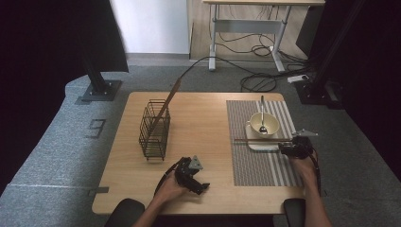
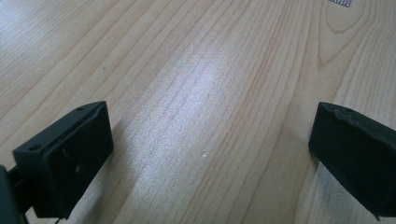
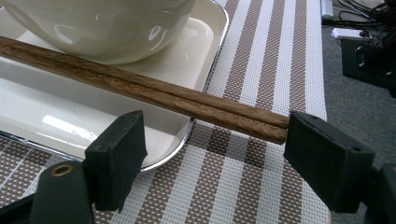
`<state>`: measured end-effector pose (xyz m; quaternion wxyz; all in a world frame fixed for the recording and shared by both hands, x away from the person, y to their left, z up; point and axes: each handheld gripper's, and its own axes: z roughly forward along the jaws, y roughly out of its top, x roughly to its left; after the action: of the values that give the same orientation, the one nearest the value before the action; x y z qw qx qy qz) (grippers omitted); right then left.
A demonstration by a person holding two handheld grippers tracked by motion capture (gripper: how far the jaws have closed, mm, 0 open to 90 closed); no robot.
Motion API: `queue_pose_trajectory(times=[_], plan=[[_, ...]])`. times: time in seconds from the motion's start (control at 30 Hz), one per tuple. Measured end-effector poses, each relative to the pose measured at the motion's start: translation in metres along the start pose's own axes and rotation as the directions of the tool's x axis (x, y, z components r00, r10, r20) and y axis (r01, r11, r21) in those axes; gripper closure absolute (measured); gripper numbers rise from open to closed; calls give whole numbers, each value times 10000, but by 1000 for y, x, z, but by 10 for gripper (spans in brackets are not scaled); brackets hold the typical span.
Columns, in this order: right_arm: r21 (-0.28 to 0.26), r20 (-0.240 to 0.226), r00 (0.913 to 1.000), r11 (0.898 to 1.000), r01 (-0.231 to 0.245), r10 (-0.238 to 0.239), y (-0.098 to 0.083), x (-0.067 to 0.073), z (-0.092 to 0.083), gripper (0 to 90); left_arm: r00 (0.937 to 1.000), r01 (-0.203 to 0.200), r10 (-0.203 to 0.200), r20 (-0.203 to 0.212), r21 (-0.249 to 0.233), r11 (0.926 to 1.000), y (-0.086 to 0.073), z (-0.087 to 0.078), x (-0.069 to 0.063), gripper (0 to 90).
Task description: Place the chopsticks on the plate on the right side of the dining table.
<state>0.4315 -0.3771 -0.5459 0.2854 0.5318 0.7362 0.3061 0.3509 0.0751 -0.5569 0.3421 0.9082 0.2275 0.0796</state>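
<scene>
A pair of brown wooden chopsticks (image 1: 260,139) (image 3: 163,91) lies across a white tray (image 1: 257,146) (image 3: 70,121), in front of a cream bowl (image 1: 253,124) (image 3: 102,23) that holds a spoon (image 1: 262,111). My right gripper (image 1: 288,148) (image 3: 215,140) stands open at the chopsticks' right end. That end reaches to the right-hand jaw, while the other jaw hangs over the tray's rim. My left gripper (image 1: 194,177) (image 2: 210,126) rests low over bare wood near the table's front edge. It is open with nothing between its jaws.
A black wire basket (image 1: 153,130) stands on the left half of the table, with a long wooden stick (image 1: 169,99) leaning out of it. A striped placemat (image 1: 260,165) (image 3: 261,46) covers the right side. Cables and a desk lie on the floor beyond.
</scene>
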Motion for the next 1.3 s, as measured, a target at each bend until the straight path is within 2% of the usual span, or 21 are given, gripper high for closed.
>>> queue_pose_trajectory(times=[0.13,0.23,0.33,0.63,0.73,0.9,1.03,1.3], plan=[[1,-202,9997,9999,-161,161,0,-1,-1,129,10000,0,0,0,1,10000,0,0,0,0],[32,-383,9990,9997,-240,241,0,-2,-4,118,10000,0,0,2,0,10000,0,0,0,0],[71,-545,9983,9997,-221,225,1,-2,-10,48,10000,-10,10,0,8,10000,0,0,0,0],[-71,-823,9966,10000,71,-76,5,5,-37,0,10000,6,-6,1,11,10000,0,0,0,0],[-29,-1069,9943,10000,-28,24,9,9,-49,0,10000,11,-11,2,9,10000,0,0,0,0],[-194,-1509,9882,9995,239,-265,14,23,-68,0,10000,35,-35,-3,-14,10000,0,0,0,0],[-203,-1722,9827,9976,654,-680,16,37,-81,0,10000,33,-33,-5,-14,10000,0,0,0,0],[-285,-2205,9661,9909,1314,-1344,18,66,-104,1,10000,9,-9,-13,-9,10000,0,0,0,0]])
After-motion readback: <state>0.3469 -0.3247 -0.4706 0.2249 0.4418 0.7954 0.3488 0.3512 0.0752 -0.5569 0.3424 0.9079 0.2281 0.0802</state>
